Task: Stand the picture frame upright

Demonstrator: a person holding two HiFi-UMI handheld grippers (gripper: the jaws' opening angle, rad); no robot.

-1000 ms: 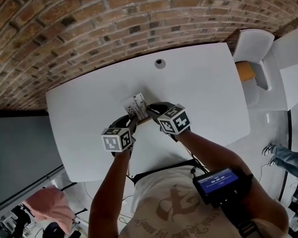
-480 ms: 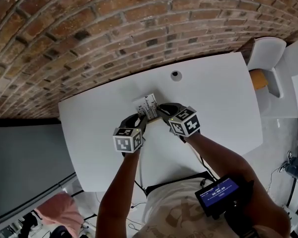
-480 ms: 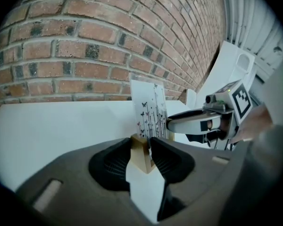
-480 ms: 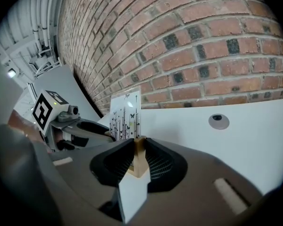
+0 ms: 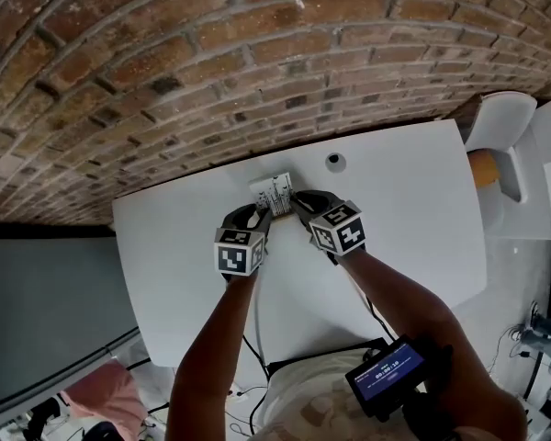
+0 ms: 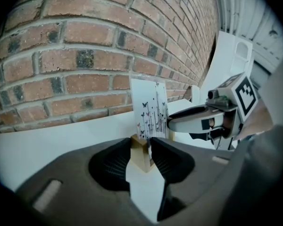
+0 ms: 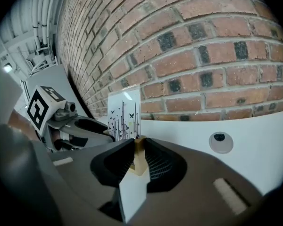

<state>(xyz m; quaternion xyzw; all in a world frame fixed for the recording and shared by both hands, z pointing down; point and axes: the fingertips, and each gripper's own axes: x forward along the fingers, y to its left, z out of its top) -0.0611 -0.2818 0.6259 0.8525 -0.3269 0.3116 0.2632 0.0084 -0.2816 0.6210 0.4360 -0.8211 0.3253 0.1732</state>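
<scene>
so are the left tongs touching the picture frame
Touching. The left gripper view shows the left tongs clamped on the picture frame at its edge, a pad against each side.

Counts:
- One white rectangular table (image 5: 413,209).
- One picture frame (image 5: 277,192), a white card with black butterfly print on a pale wood base.
- Two dark grey handheld two-jaw grippers: left gripper (image 5: 257,212) and right gripper (image 5: 298,200).
- Two white cubes with black square markers: left cube (image 5: 239,251) and right cube (image 5: 339,229).
- One round grey cable hole (image 5: 334,161) in the tabletop.
- One red brick wall (image 5: 211,62).
- One white moulded chair (image 5: 500,122) with an orange seat.
- One black wrist device (image 5: 386,367) with a blue screen.
</scene>
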